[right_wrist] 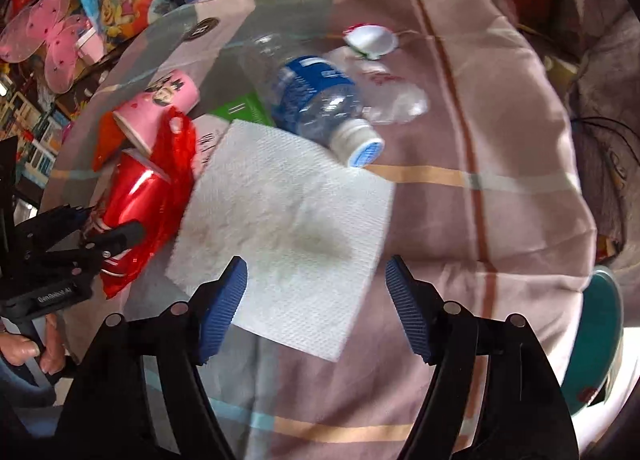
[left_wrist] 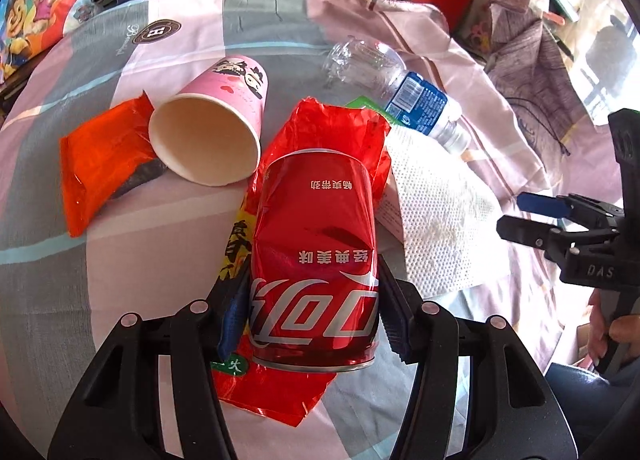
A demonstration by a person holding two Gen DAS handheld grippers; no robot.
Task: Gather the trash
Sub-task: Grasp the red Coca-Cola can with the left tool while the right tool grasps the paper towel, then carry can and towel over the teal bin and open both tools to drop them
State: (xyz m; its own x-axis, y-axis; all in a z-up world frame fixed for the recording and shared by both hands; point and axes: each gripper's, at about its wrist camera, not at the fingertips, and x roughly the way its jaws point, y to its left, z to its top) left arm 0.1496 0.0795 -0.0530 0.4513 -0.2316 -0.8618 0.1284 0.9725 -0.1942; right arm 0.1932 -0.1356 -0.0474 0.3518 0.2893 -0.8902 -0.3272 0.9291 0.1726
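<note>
Left wrist view: the left gripper [left_wrist: 312, 308] has its blue pads clamped on the flanks of a dented red aluminium cola can [left_wrist: 316, 260], which lies over a crinkled red plastic wrapper [left_wrist: 340, 127] on the striped pink-and-grey cloth [left_wrist: 120, 260]. A pink paper cup [left_wrist: 212, 127] lies on its side just beside it. The can's wall is already creased, so a harder squeeze could buckle it and let it slip; the wrapper might drag along.

Right wrist view: the right gripper [right_wrist: 316, 308] hovers with jaws apart, nothing between them, above a stained white paper towel [right_wrist: 288, 219]. A clear plastic bottle with a blue label [right_wrist: 316, 99] rests on the towel's far edge and could roll if the towel is pulled.
</note>
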